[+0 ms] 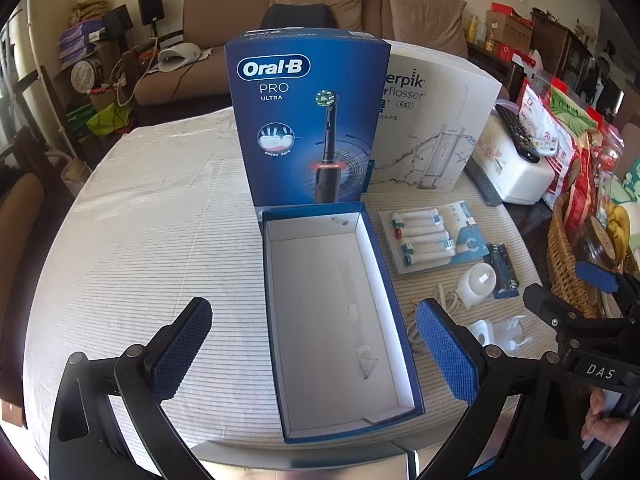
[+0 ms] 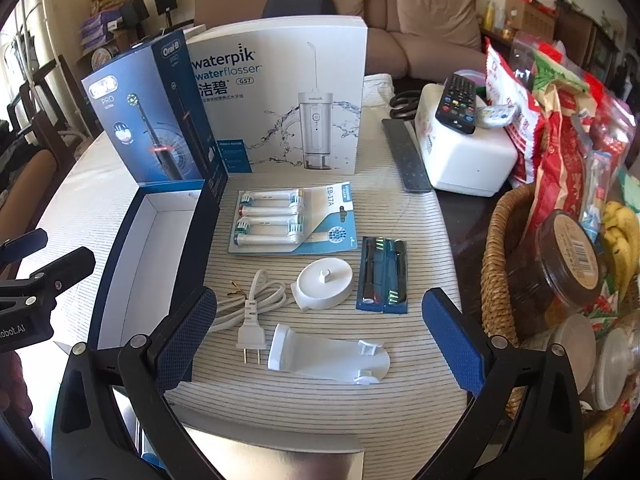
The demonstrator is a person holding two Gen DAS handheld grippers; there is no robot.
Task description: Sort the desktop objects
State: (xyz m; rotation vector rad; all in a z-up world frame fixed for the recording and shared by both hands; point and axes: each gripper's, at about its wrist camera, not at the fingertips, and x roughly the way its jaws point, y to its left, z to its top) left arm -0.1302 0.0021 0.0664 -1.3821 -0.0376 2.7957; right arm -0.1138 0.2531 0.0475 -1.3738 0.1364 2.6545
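On the striped worktop (image 1: pixel 152 240), the open blue tray (image 1: pixel 332 312) of the Oral-B box lies empty between the fingers of the left hand-held gripper (image 1: pixel 316 348), whose jaws stand wide apart and hold nothing. Its sleeve, the Oral-B box (image 1: pixel 308 120), stands upright at the tray's far end, with the Waterpik box (image 2: pixel 280 96) upright just to its right.

The right hand-held gripper (image 2: pixel 320 336) is likewise spread wide and empty. Between its fingers lies the white holder (image 2: pixel 328 356), with the plug and coiled cord (image 2: pixel 250 320) just left of it. Farther off sit the round charging base (image 2: pixel 324 282), the dark brush-head pack (image 2: pixel 382 276) to its right, and the white brush-head pack (image 2: pixel 288 220) beyond. A wicker basket (image 2: pixel 496 272) stands at the right edge.
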